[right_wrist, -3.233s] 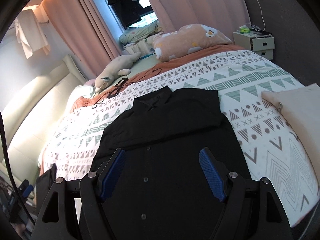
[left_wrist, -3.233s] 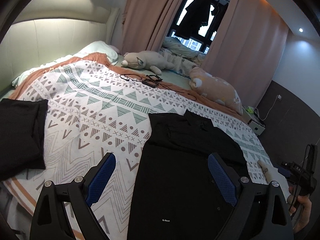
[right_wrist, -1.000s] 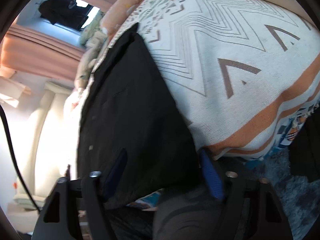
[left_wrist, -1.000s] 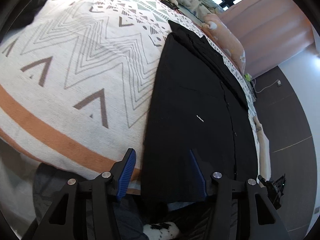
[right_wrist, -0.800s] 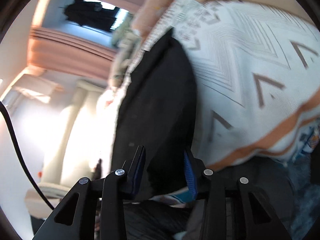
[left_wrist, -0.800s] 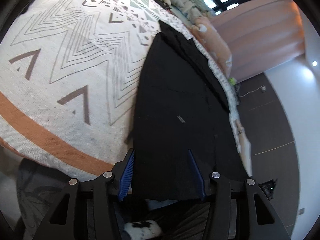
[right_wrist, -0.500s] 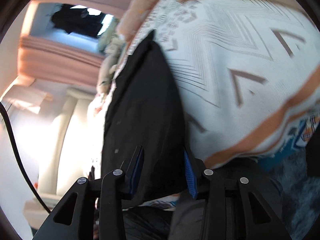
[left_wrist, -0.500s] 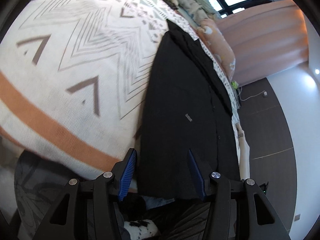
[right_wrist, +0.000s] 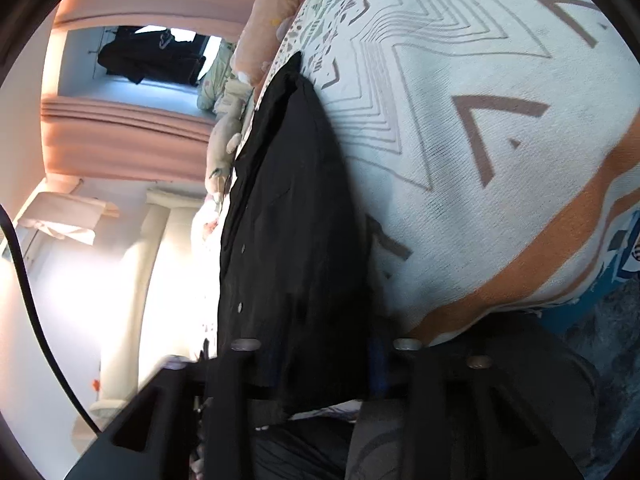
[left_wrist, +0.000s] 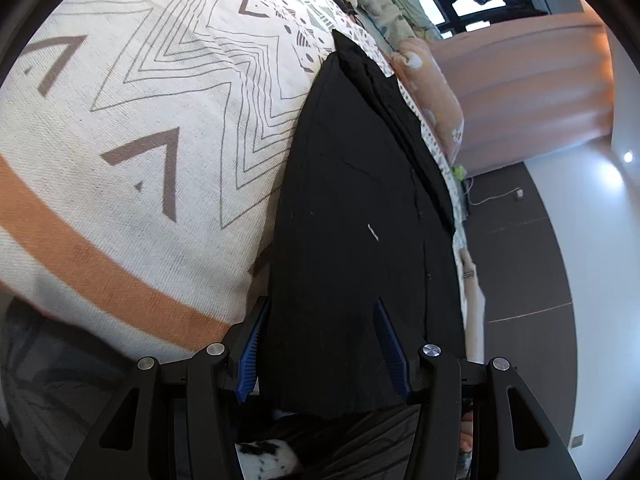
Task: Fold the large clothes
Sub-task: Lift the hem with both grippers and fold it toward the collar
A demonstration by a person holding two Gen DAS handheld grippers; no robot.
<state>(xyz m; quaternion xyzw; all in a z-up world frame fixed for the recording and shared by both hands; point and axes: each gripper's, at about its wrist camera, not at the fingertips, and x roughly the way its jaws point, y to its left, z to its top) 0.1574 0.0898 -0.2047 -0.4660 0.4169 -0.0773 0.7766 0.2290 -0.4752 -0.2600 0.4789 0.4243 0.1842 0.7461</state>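
A black button-up shirt [left_wrist: 352,200] lies flat on the patterned bedspread [left_wrist: 120,140], its hem hanging over the bed's near edge. My left gripper [left_wrist: 320,344] is at the hem's left corner, jaws open on either side of the fabric. In the right wrist view the shirt [right_wrist: 288,220] runs up the bedspread [right_wrist: 480,120]. My right gripper [right_wrist: 324,356] is at the hem's right corner, blurred and dark, jaws narrowed around the fabric; I cannot tell if they are shut.
Plush toys [left_wrist: 432,92] and pink curtains [left_wrist: 532,92] lie beyond the shirt. A beige garment [left_wrist: 472,292] lies at the bed's right side. The bed's padded headboard [right_wrist: 132,280] shows in the right wrist view. Dark floor lies below the bed edge.
Both grippers dropped from above the shirt to its hem at the bed edge. The right jaws narrowed around the hem corner. The left jaws stayed open around the hem.
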